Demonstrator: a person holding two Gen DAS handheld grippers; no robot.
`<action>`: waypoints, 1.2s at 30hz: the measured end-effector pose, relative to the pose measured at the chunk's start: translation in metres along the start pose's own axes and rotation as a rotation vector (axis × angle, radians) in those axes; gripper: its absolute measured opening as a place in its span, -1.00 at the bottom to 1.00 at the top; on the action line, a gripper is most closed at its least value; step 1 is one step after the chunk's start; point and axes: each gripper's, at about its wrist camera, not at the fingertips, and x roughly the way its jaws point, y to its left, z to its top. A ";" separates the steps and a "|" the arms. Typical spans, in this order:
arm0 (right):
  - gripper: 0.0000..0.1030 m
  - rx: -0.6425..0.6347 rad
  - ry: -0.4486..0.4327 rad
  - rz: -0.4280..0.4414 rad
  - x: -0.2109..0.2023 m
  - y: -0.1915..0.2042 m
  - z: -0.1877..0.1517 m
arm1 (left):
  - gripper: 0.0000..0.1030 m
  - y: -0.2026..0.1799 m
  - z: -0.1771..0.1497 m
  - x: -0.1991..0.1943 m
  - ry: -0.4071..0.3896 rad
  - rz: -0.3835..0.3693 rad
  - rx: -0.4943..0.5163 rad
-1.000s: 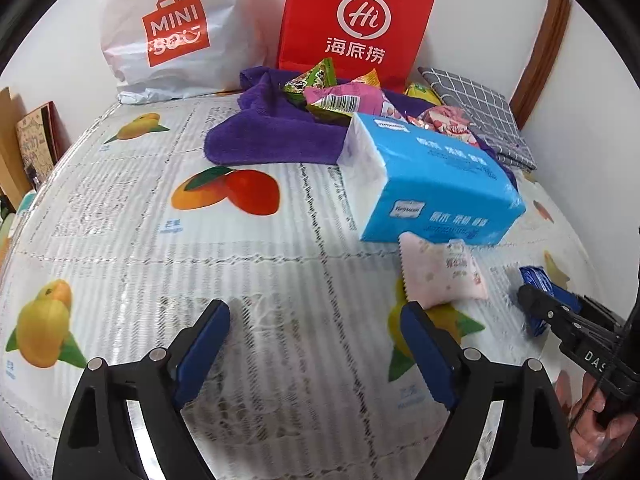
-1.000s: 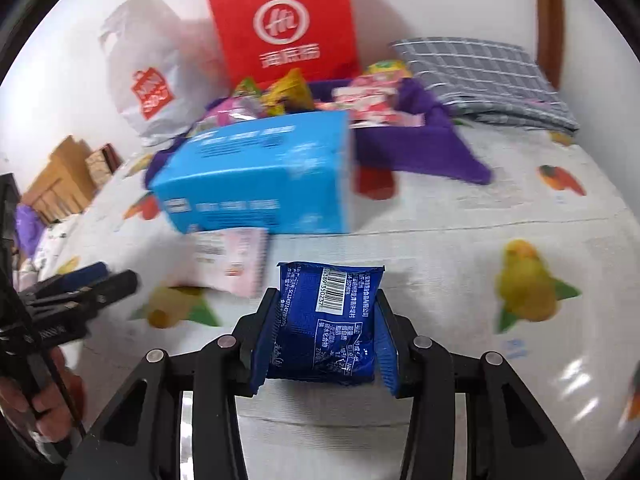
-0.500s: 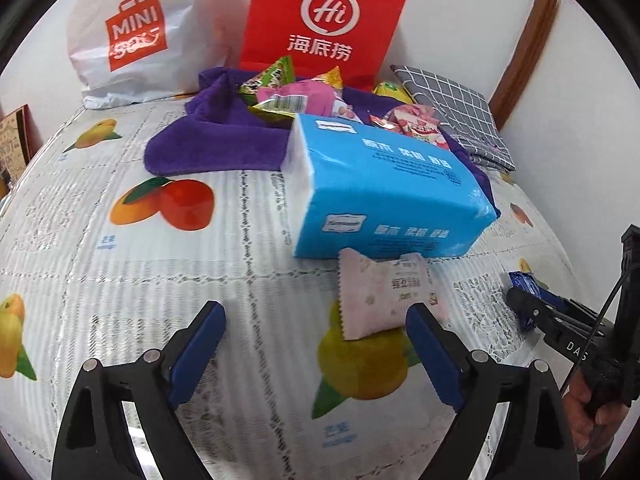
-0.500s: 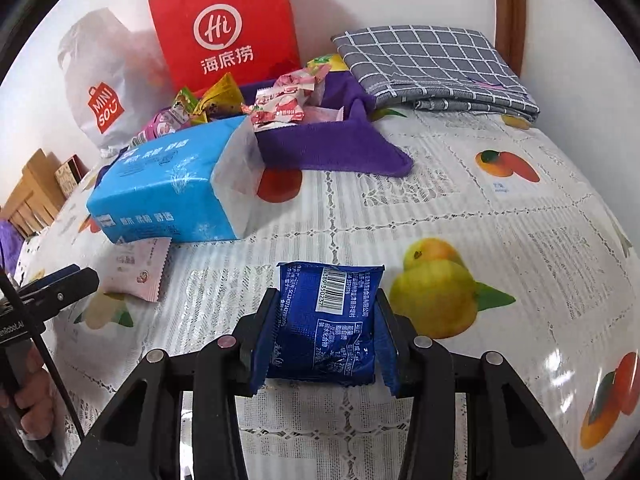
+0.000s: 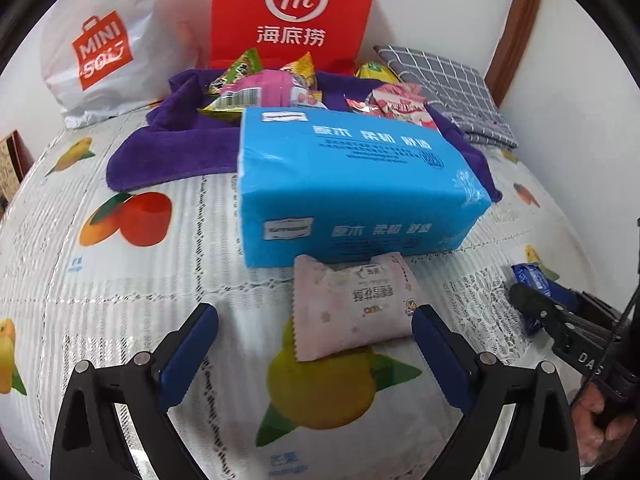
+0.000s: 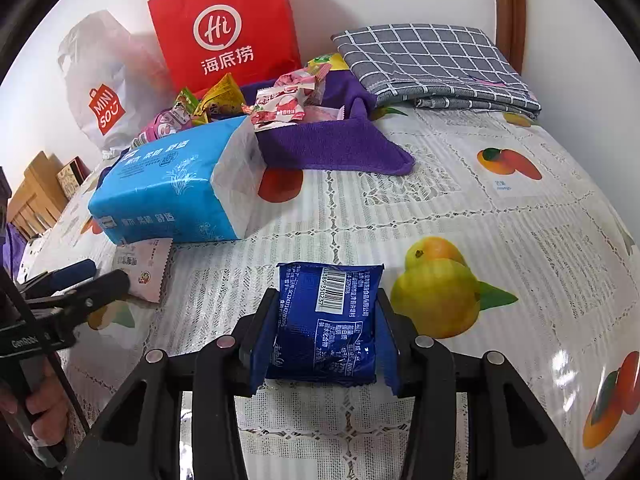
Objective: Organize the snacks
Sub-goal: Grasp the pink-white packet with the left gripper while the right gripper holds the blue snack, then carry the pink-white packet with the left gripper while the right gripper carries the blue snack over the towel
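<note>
**Pink packet sitting right at the left fingers**

The left gripper [image 5: 315,342] is spreading, nothing pinched yet; the pink snack packet [image 5: 352,306] lies just ahead toward its right finger, long side running crosswise, touching the blue tissue pack [image 5: 352,184]. The right gripper [image 6: 325,334] pinches a blue snack packet [image 6: 326,320]. Fruit-print tablecloth [image 5: 120,280], bags by the wall.

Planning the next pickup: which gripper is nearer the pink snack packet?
Left. The left gripper hovers right over the pink snack packet, opening; the right gripper sits off to its side.
</note>
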 end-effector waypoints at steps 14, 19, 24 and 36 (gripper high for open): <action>-0.13 0.025 -0.009 0.066 -0.001 -0.025 0.004 | 0.93 -0.031 0.006 0.015 0.030 0.089 0.052; -0.12 -0.014 0.002 0.049 0.002 -0.016 0.004 | 0.81 -0.043 0.007 0.020 0.029 0.118 0.079; -0.12 -0.008 0.000 0.058 0.001 -0.018 0.003 | 0.30 -0.046 0.008 0.016 0.000 0.115 0.075; -0.12 0.019 -0.005 0.090 0.001 -0.023 0.003 | -0.08 -0.032 0.003 0.003 -0.001 -0.022 0.022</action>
